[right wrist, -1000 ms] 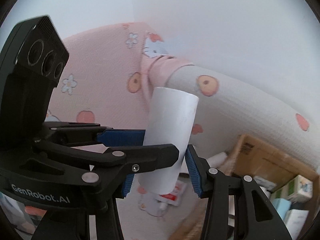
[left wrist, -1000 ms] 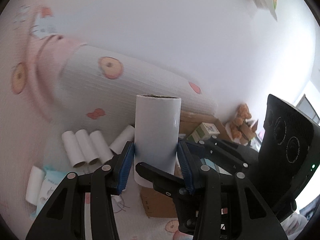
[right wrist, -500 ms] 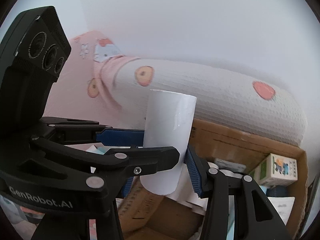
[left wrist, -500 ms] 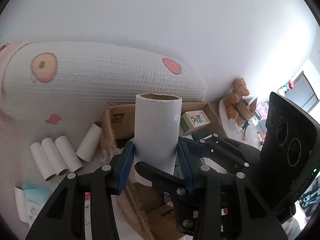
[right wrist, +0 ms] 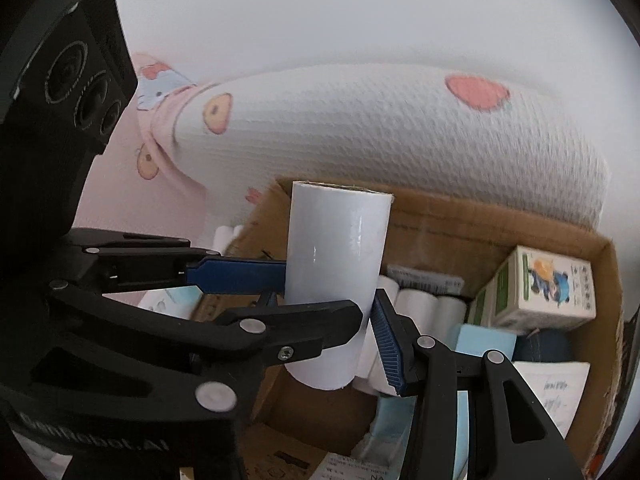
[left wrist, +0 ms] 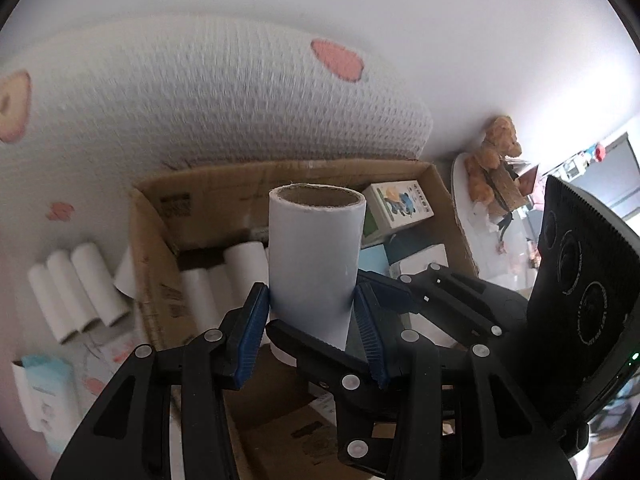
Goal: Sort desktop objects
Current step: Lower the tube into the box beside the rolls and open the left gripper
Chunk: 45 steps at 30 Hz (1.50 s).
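A white paper roll (left wrist: 316,264) with a cardboard core stands upright, held by both grippers at once. My left gripper (left wrist: 314,324) is shut on its lower half, and my right gripper (right wrist: 332,308) is shut on the same roll (right wrist: 336,280). The roll hangs over an open cardboard box (left wrist: 148,240), also seen in the right wrist view (right wrist: 460,224). Several white rolls (left wrist: 224,284) lie inside the box. More white rolls (left wrist: 76,288) lie on the pink sheet left of the box.
A green and white carton (right wrist: 548,288) and a pale blue box (right wrist: 484,340) sit in the box's right half. A long white bolster (left wrist: 200,96) with pink prints lies behind the box. A teddy bear (left wrist: 492,152) sits far right. Tissue packs (left wrist: 44,388) lie at the left.
Both grippers have carried the roll to the right, from over the pink sheet to above the open box. The grip on the roll is unchanged.
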Tool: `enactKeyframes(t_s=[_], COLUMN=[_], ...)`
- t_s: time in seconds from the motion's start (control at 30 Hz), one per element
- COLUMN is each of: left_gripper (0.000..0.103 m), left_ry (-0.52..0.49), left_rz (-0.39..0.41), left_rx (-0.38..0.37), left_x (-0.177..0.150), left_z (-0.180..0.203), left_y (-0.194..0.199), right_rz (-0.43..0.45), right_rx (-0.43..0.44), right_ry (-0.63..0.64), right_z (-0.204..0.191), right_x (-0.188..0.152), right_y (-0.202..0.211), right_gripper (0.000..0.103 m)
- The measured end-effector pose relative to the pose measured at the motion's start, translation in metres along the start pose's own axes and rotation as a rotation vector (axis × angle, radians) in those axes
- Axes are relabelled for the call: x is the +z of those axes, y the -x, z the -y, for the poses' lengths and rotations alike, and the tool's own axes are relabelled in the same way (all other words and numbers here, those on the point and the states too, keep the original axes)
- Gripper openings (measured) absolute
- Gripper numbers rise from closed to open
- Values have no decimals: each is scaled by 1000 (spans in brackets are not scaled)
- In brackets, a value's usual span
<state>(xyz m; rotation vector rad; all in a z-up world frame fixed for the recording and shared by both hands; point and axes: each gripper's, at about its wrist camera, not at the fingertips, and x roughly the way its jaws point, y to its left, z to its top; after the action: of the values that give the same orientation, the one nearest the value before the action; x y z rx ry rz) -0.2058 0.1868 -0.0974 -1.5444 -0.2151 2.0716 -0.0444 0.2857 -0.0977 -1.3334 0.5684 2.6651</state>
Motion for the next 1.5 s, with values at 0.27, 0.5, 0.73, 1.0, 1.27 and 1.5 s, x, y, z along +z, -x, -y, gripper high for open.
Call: enactKeyframes(t_s=[0.27, 0.5, 0.73, 1.0, 1.27, 1.5], left_gripper=[48, 48, 43, 9, 8, 8], left_ry=[3, -49, -91, -123, -177, -214], left_rz=[-37, 13, 18, -41, -128, -151], left_rx=[51, 151, 214, 221, 225, 275], left_x=[2, 5, 8, 11, 23, 28], left_z=[-8, -12, -14, -24, -26, -27], left_y=[-15, -1, 4, -16, -39, -44], right_rz=[-38, -64, -100, -178, -269, -336], right_rx=[3, 126, 132, 106, 131, 156], right_ry=[-17, -129, -177, -148, -205, -222], right_z=[2, 9, 13, 7, 6, 8], right_x=[2, 10, 27, 19, 28, 29], right_y=[-26, -41, -62, -83, -123, -145], right_gripper=[41, 40, 40, 40, 40, 40])
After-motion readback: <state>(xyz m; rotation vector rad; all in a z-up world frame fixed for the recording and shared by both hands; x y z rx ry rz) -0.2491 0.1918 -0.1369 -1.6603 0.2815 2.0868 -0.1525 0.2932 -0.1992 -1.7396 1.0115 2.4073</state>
